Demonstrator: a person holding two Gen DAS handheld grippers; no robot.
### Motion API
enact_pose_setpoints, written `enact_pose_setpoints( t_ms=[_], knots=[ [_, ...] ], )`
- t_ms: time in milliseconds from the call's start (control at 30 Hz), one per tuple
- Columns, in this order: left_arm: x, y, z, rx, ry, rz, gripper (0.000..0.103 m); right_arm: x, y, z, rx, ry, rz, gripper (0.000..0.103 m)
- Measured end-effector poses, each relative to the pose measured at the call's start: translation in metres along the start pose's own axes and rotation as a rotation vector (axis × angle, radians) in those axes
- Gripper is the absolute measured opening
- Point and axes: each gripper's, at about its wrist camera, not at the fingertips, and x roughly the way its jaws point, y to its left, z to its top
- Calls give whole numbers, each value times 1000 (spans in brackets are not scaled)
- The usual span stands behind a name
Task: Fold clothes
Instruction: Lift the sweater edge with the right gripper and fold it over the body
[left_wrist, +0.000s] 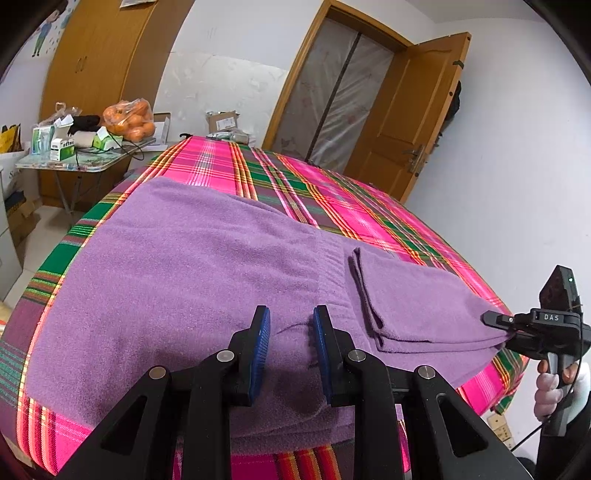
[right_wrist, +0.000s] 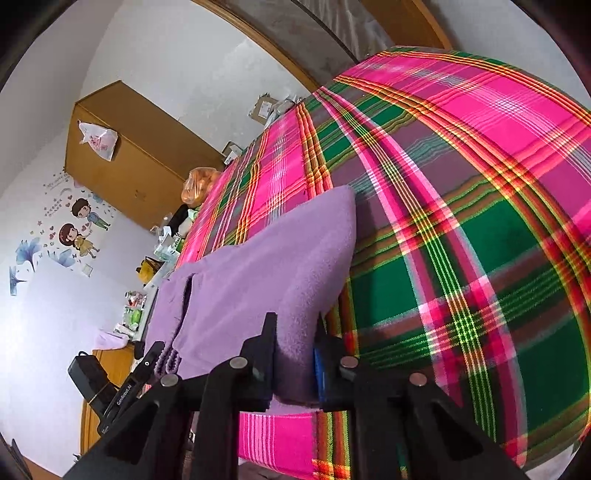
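A purple fleece garment (left_wrist: 184, 266) lies spread on the plaid bed cover (left_wrist: 332, 199). One part is folded over into a strip (left_wrist: 417, 302) at the right. My left gripper (left_wrist: 291, 325) is open just above the garment's near edge, with fabric between its blue pads but not pinched. My right gripper (right_wrist: 295, 343) is shut on the end of the folded strip (right_wrist: 273, 258) near the bed's front edge; it also shows in the left wrist view (left_wrist: 495, 321). The left gripper shows at the lower left of the right wrist view (right_wrist: 147, 365).
A small table (left_wrist: 74, 162) with boxes and a bag of oranges (left_wrist: 129, 120) stands beyond the bed's left corner. A wooden wardrobe (left_wrist: 103, 55) and an open door (left_wrist: 413, 110) are behind. The bed edge drops off close to both grippers.
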Motion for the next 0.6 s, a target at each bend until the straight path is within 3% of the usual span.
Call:
enact_pose_setpoints(
  t_ms=[267, 600],
  knots=[
    [-4, 1, 2, -9, 5, -9, 25, -16, 33, 15, -72, -79, 82, 14],
    [-16, 6, 7, -22, -20, -25, 25, -24, 123, 38, -254, -117, 183, 14]
  ],
)
